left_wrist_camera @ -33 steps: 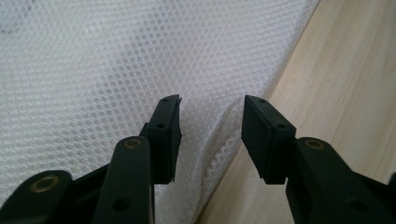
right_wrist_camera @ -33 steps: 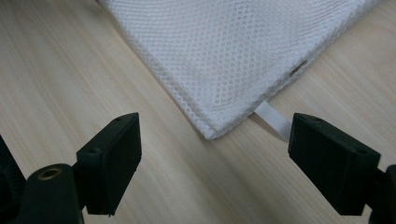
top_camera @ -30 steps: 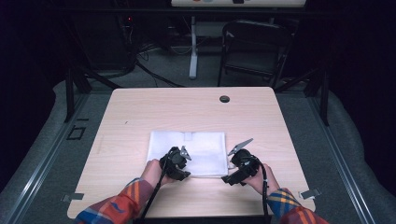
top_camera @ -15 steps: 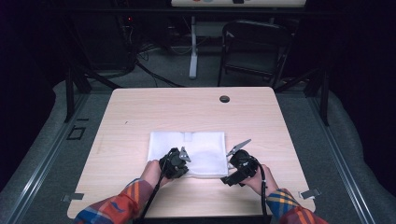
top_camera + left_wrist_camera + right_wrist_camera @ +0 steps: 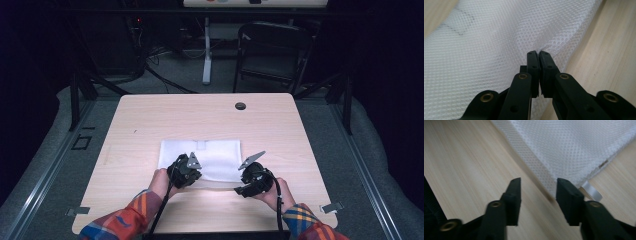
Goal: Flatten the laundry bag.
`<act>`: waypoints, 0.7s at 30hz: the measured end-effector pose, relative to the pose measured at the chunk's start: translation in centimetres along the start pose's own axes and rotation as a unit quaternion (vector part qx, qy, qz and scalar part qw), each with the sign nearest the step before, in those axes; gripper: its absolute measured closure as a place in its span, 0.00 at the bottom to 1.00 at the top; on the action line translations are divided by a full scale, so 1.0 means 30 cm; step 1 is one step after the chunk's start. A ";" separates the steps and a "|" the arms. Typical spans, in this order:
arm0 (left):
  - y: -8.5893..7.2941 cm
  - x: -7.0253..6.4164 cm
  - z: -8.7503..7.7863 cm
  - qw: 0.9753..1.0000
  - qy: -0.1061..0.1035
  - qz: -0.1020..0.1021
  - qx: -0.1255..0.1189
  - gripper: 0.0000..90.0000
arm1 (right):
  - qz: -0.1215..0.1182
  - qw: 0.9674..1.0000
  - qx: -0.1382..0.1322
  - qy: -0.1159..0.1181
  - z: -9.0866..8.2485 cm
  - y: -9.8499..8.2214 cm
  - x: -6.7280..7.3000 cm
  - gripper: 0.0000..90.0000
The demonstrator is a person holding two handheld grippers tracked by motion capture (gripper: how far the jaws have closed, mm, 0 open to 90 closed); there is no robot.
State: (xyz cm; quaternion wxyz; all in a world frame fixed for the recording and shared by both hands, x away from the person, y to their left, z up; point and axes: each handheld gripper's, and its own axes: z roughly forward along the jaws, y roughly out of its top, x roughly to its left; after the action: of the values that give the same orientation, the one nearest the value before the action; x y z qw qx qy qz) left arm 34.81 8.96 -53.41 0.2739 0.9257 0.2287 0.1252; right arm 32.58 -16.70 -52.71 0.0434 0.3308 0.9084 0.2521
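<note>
A white mesh cloth [image 5: 210, 154] lies flat on the wooden table [image 5: 150, 120], with both grippers at its near edge. My left gripper [image 5: 187, 172] is at the near left part. In the left gripper view my left gripper [image 5: 538, 53] is shut on a pinched fold of the cloth [image 5: 486, 45]. My right gripper [image 5: 248, 176] is at the near right corner. In the right gripper view its jaws have just been closing and still stand apart. The hem of the cloth [image 5: 574, 145] runs into the gap of my right gripper [image 5: 537, 185], close to one finger [image 5: 569, 195].
A small white fabric loop [image 5: 592, 191] sticks out at the cloth's corner. A round cable hole [image 5: 240, 106] sits near the table's far edge. A dark folding chair [image 5: 272, 50] and a stand's leg [image 5: 206, 50] are beyond the table.
</note>
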 end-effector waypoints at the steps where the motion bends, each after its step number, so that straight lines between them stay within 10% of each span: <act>1: 0.003 -0.001 -0.003 1.000 0.005 -0.002 -0.004 0.97 | -0.004 1.000 -0.006 -0.001 0.000 0.003 0.007 0.68; 9: 0.016 0.006 -0.023 0.999 0.017 -0.006 -0.029 0.97 | -0.047 0.999 -0.013 -0.007 0.052 0.037 0.073 0.97; 21: 0.029 0.014 -0.017 0.999 0.011 -0.006 -0.029 0.97 | -0.073 0.996 -0.028 -0.051 0.152 0.085 0.084 1.00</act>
State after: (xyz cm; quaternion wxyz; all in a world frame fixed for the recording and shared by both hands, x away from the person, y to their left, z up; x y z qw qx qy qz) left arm 35.29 8.75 -52.45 0.2990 0.9144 0.2339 0.1406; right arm 33.21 -11.50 -55.22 0.1176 0.2742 0.9193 0.2566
